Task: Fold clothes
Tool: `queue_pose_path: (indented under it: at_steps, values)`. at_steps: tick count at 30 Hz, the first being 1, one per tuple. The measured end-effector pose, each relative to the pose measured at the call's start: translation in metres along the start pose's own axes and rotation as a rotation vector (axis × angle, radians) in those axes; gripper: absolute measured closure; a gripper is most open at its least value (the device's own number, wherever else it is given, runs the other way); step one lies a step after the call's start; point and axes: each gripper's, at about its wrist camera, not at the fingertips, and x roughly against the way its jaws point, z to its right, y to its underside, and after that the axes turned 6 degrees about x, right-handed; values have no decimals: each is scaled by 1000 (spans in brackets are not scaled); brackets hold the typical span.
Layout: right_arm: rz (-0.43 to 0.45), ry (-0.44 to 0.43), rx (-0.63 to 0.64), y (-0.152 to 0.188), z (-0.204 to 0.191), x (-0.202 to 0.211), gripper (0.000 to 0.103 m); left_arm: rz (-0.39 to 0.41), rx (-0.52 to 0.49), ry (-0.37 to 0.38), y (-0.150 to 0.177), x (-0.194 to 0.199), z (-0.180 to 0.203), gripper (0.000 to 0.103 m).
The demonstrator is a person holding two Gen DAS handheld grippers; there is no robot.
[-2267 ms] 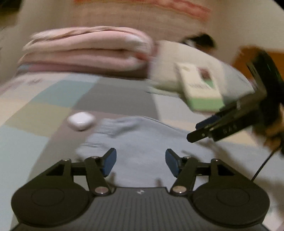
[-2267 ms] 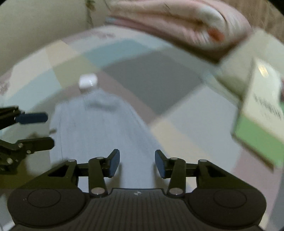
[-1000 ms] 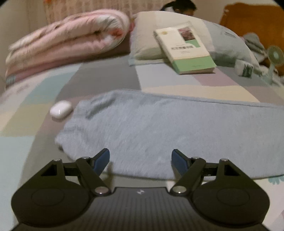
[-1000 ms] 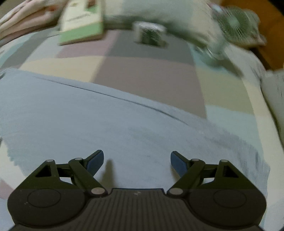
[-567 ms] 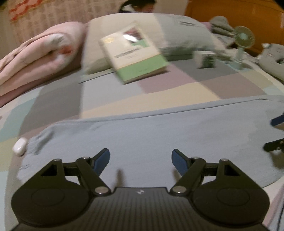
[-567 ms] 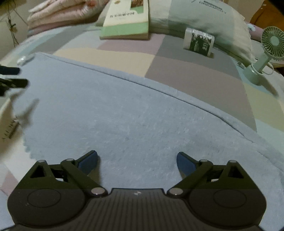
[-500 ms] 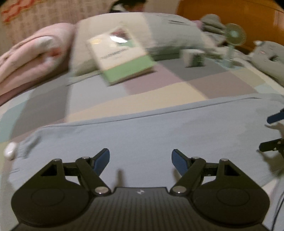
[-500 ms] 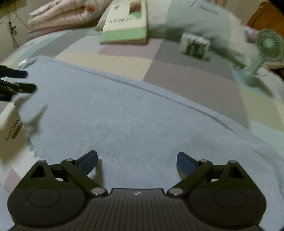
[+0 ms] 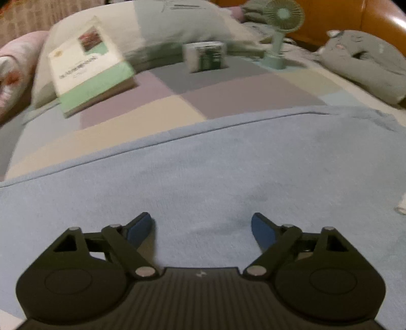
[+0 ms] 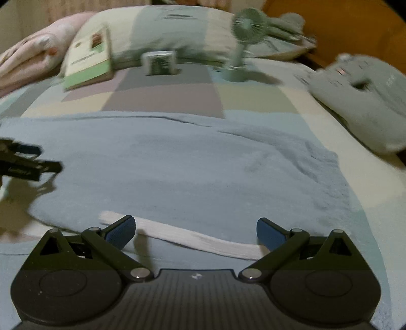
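A light blue garment [image 9: 203, 172] lies spread flat across the checked bed cover and fills the lower half of both views [image 10: 190, 165]. A white band [image 10: 182, 236] shows along its near edge in the right wrist view. My left gripper [image 9: 202, 228] is open and empty, low over the blue cloth. My right gripper [image 10: 196, 229] is open and empty, just above the white band. The left gripper's fingers also show in the right wrist view [image 10: 33, 162], at the garment's left edge.
At the bed head lie a green and white book [image 9: 88, 68], a small box [image 9: 205, 55], a standing mint fan [image 9: 279, 30], a large pillow [image 9: 177, 22] and a grey plush cushion [image 9: 362, 61]. A folded pink quilt [image 10: 33, 55] lies far left.
Both grippers have swung to the right along the garment. The white case is out of the left view, the grey cushion has come in, and the white band has appeared under my right gripper.
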Motion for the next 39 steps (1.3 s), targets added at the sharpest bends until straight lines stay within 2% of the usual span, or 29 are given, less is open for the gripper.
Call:
queue_pose_path:
  at_steps: [3, 5, 8, 11, 14, 17, 20, 23, 25, 28, 31, 35, 39]
  values:
    - [-17, -6, -59, 7, 15, -1, 0, -46, 79, -56, -13, 7, -2, 19]
    - [-22, -7, -41, 9, 16, 1, 0, -16, 50, -7, -24, 18, 17, 19]
    - [8, -4, 15, 10, 14, 10, 0, 15, -15, 108, -42, 28, 64, 17]
    - [58, 14, 48, 14, 21, 22, 0, -31, -77, 236, -58, 24, 115, 16]
    - [93, -2, 27, 18, 36, 29, 0, -63, -149, 274, -59, 8, 161, 16]
    - [108, -55, -40, 23, 54, 29, 0, -67, -208, 252, -58, -11, 193, 16]
    - [146, -115, -103, 27, 69, 34, 0, -86, -196, 228, -61, -33, 205, 13]
    - [174, -194, -159, 32, 79, 36, 0, -84, -138, 217, -76, -47, 204, 11]
    - [172, -239, -178, 34, 84, 35, 0, -81, -119, 178, -87, -56, 205, 11]
    - [153, -231, -187, 37, 88, 31, 0, -85, -96, 117, -102, -73, 204, 8]
    - [142, -234, -205, 38, 91, 31, 0, -97, -33, 94, -114, -80, 198, 7]
    - [152, -268, -200, 42, 94, 37, 0, -131, 7, 124, -118, -66, 199, 11]
    - [139, -216, -177, 45, 94, 39, 0, -192, 22, 279, -113, -46, 213, 9]
